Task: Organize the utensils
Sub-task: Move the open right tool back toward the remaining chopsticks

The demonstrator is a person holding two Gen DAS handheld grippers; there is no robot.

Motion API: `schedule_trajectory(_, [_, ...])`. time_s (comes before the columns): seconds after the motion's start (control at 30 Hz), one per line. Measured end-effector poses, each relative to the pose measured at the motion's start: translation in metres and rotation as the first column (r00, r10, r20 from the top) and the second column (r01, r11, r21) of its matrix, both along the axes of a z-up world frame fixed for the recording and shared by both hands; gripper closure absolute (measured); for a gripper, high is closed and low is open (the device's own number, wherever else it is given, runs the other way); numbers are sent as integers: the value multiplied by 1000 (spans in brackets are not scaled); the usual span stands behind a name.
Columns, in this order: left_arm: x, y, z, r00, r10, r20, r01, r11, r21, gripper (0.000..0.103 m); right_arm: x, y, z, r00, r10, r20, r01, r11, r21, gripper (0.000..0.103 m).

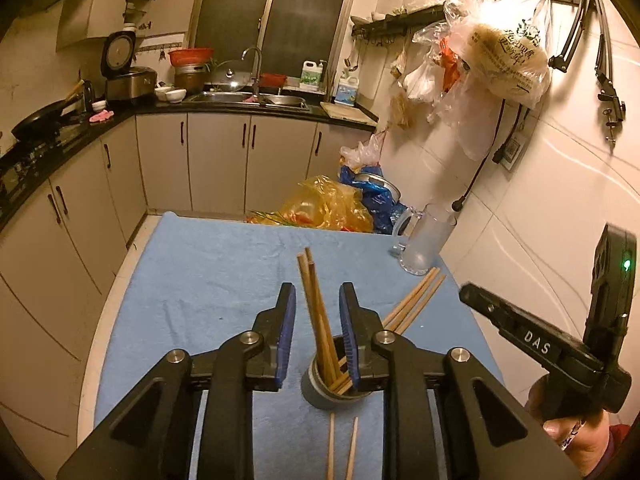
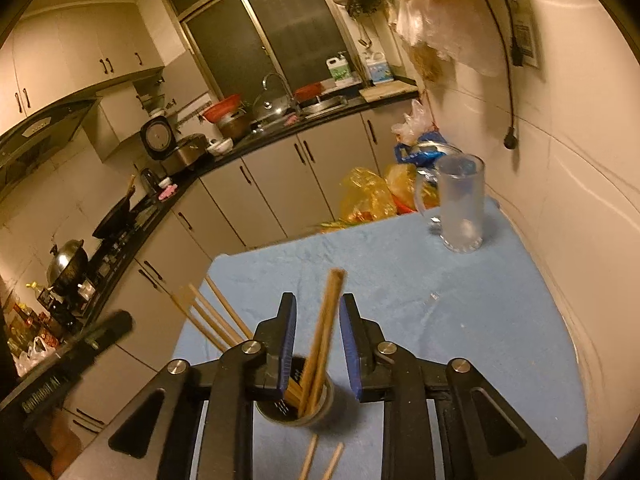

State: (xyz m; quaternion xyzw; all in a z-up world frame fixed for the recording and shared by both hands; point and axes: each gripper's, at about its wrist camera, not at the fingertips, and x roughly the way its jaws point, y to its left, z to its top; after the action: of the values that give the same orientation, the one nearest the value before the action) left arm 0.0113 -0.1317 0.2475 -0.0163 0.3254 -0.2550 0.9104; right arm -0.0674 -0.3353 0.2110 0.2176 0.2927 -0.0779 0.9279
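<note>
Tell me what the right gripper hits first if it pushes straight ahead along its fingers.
Most likely the chopsticks standing in the metal holder: they rise between the open right gripper fingers. Depth is unclear; beyond them lies bare blue cloth.

- From the left wrist we look forward and down along two blue-padded fingers [image 1: 285, 320], close above a metal cup [image 1: 320, 390] of chopsticks [image 1: 316, 308] on the blue cloth [image 1: 208, 280].
- This view faces the far counter and sink [image 1: 248, 98], with the tiled wall at our right edge.
- From the right wrist we look down just as closely on the same cup [image 2: 320, 408], tilted, from a spot further right.
- Both views share the cup, the cloth [image 2: 440, 300], the glass mug [image 1: 426, 240] [image 2: 460, 208], the sink [image 2: 324, 102] and the window.
- Each view catches the other tool at its edge: right gripper [image 1: 532, 344], left gripper [image 2: 72, 364].
</note>
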Motion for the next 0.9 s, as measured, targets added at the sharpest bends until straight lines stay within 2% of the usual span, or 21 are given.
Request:
schedule_trajectory(0.13, [-11,15,0,1000,14,10,-14,1000,-1,74,-15,-2,-15,999,-19,-47,20,1000,9,68])
schedule_trajectory(0.2, [-15,21,-4,1000,24,5,-24,1000,1,73,-22,-2,-25,997,-24,-75,24,1000,8,66])
schedule_trajectory(0.3, [-24,30,-18,999,36,-24,-36,999,5,69,-30,2,-42,991,-28,-128,30,1000,11,61])
schedule_trajectory(0.4, [-33,34,-38,998,46,-45,-44,998,47,69,-39,9,-63,981,-20,-192,24,1000,20,57])
schedule_trajectory(0.67, [-53,47,-95,985,48,-167,-29,993,114,69,-44,34,-116,939,34,-343,-9,997,72,56])
schedule_trajectory(0.9, [-70,55,-118,978,53,-202,-18,985,171,69,-39,58,-157,891,100,-442,-38,988,149,56])
